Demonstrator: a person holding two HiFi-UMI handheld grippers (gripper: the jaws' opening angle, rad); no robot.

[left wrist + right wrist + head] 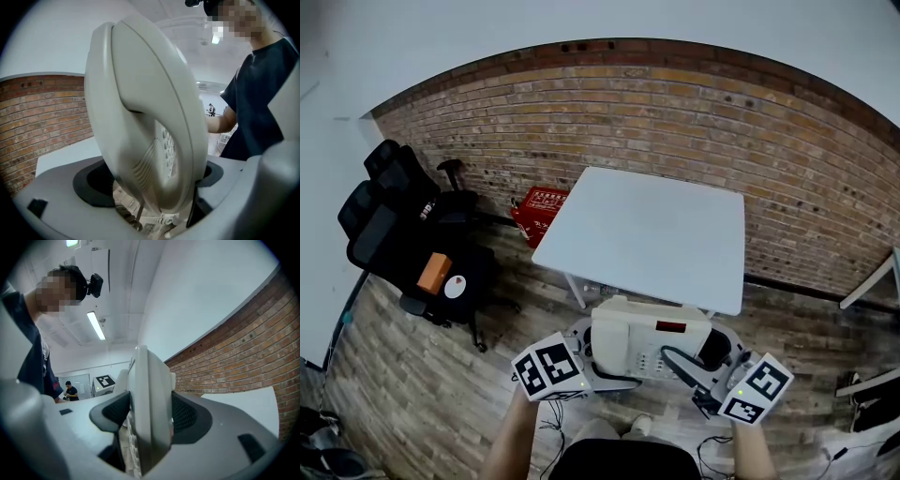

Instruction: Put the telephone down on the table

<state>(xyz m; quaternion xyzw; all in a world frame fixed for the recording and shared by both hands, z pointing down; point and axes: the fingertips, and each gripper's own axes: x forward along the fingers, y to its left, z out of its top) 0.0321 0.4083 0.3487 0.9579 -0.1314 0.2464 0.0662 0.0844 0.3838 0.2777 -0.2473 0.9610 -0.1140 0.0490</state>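
- Telephone (pixel 652 339) is held in the air between both claws, just short of the near edge of the white desk (pixel 647 234) and above the wooden floor (pixel 422 394).
- Its left end, with the handset (pixel 140 93), is clasped by the left claw (pixel 154 187), which is spread wide; its thin right edge is pinched by the right claw (pixel 150 420).
- A slip is risked on the rounded handset, which could be pulled from its cradle if the claws are drawn apart.
- If release comes too near the edge, a fall to the floor is likely; the coiled cord (pixel 123 216) could also be snagged.
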